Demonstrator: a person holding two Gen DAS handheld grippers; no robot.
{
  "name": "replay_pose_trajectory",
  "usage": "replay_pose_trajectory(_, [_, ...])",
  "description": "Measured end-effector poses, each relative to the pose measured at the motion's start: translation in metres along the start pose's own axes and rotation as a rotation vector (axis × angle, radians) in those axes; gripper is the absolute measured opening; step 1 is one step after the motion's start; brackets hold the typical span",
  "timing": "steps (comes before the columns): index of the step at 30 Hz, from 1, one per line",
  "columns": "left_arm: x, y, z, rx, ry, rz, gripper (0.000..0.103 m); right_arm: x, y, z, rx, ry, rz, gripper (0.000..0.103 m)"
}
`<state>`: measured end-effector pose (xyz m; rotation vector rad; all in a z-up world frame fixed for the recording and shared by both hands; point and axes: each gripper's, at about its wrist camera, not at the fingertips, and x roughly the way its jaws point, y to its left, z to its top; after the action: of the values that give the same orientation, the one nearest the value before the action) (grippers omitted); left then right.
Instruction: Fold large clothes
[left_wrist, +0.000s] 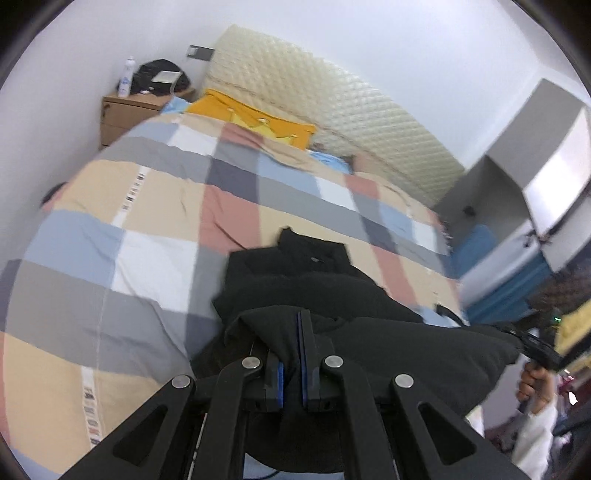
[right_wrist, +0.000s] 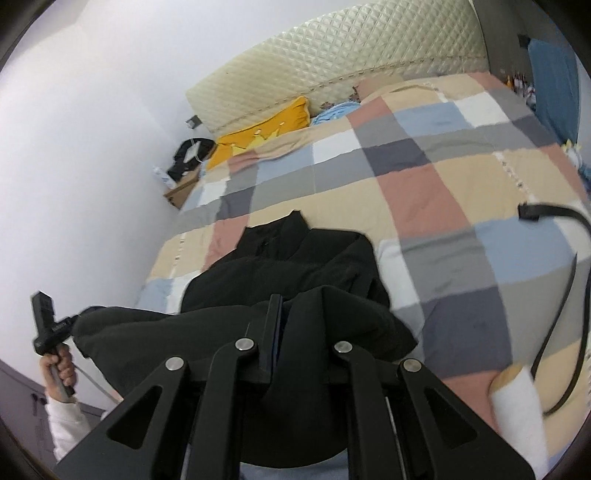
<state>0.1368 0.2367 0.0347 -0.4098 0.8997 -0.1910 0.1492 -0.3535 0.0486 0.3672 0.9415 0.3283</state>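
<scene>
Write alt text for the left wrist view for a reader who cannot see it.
The left claw is shut on the near edge of a black jacket lifted above a bed with a plaid duvet. A yellow pillow leans on the cream quilted headboard, and a wooden nightstand stands at the left.

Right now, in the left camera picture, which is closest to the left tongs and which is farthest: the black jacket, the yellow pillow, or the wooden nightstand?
1. Black jacket: pinched in the left tongs, at the near end of the bed.
2. Yellow pillow: far up the bed, by the headboard.
3. Wooden nightstand: beyond the bed's far left corner, against the wall. It is only a little past the pillow.
</scene>
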Motion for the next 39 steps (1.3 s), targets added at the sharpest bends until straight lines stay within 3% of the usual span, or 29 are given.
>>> replay_pose_trajectory(4, [0.025,-0.012,0.027,0.048,-0.011,0.109,0.006,0.019,0.000,0.024,0.008,-0.007,-0.030,0.012])
replay_pose_trajectory(8, [0.041,-0.020,0.047,0.057,-0.033,0.169,0.006,0.038,0.001,0.047,-0.018,-0.023,-0.096,0.012])
replay_pose_trajectory(13, [0.082,-0.030,0.076,0.016,-0.105,0.306,0.006,0.082,0.019,0.077,-0.079,-0.045,-0.271,0.012])
replay_pose_trajectory(18, [0.128,-0.029,0.093,-0.016,-0.110,0.423,0.006,0.121,0.029,0.095,-0.150,-0.039,-0.386,0.012])
replay_pose_trajectory(27, [0.204,-0.020,0.112,-0.025,-0.063,0.497,0.007,0.187,0.002,0.111,-0.169,-0.008,-0.412,0.012])
replay_pose_trajectory(34, [0.285,-0.017,0.102,0.070,-0.007,0.576,0.007,0.263,-0.032,0.106,-0.137,0.100,-0.437,0.011])
replay_pose_trajectory(39, [0.311,-0.010,0.106,0.052,0.024,0.558,0.008,0.287,-0.046,0.104,-0.097,0.117,-0.414,0.011])
